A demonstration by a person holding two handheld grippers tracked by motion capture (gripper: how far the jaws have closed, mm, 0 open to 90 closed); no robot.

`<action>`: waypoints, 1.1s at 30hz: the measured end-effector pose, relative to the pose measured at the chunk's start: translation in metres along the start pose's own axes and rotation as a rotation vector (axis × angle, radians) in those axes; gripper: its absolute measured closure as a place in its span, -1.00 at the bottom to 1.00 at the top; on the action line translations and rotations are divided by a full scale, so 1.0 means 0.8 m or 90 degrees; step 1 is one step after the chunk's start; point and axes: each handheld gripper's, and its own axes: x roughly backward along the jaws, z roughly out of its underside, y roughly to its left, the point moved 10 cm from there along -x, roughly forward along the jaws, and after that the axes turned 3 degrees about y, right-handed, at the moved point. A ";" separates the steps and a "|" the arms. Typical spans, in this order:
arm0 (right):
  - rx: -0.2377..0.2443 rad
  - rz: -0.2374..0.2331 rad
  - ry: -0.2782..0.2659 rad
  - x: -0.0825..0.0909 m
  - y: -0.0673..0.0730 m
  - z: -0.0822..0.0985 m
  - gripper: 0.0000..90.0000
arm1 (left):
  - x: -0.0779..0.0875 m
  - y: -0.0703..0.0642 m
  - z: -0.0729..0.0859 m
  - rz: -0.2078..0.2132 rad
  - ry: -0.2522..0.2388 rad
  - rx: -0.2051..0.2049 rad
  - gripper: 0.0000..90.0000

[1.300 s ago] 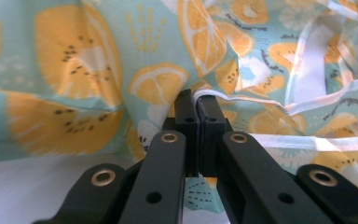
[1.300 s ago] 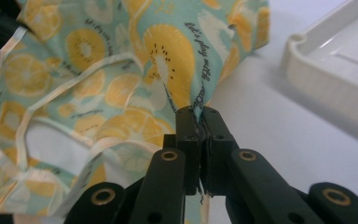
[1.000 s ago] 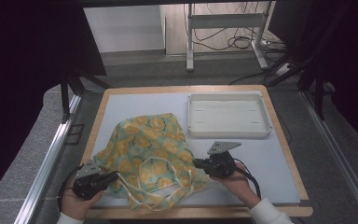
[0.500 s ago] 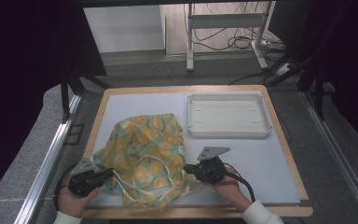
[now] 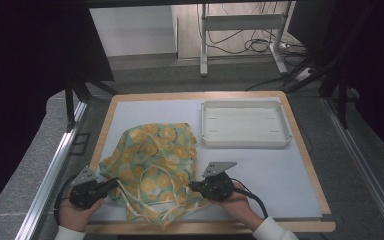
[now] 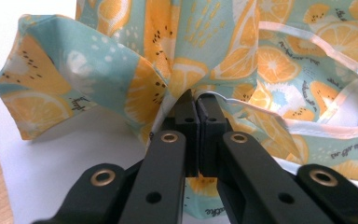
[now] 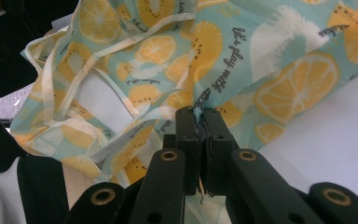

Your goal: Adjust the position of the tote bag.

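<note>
A crumpled cloth (image 5: pixel 155 165) with an orange-slice print on pale teal and cream ties lies on the white mat near the table's front left. My left gripper (image 5: pixel 114 184) sits at the cloth's left edge, shut on a fold of it; in the left gripper view its jaws pinch the cloth (image 6: pixel 186 60) at the left gripper's tips (image 6: pixel 198 100). My right gripper (image 5: pixel 192 186) is at the cloth's right front edge, also shut on the fabric; the right gripper view shows the cloth (image 7: pixel 261 60) clamped at the right gripper's tips (image 7: pixel 198 116). A cream tie (image 5: pixel 147 212) trails over the front edge.
A white rectangular tray (image 5: pixel 246 124) stands at the back right of the mat. The wooden table border (image 5: pixel 205 227) runs along the front. Metal rails flank both sides, and a stand with cables is beyond the table.
My right gripper has moved left toward the left one, bunching the cloth narrower and taller. The left gripper has stayed in place.
</note>
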 end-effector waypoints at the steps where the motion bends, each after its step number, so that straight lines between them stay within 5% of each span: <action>1: 0.001 -0.001 -0.001 -0.001 0.002 -0.001 0.91 | 0.000 0.001 -0.001 -0.001 0.000 0.000 0.99; 26: 0.053 -0.061 -0.008 -0.062 0.060 -0.046 0.91 | 0.003 0.051 -0.025 -0.044 -0.023 0.027 0.99; 33: 0.044 -0.047 -0.012 -0.057 0.049 -0.043 0.91 | 0.005 0.048 -0.018 -0.035 -0.023 0.031 0.98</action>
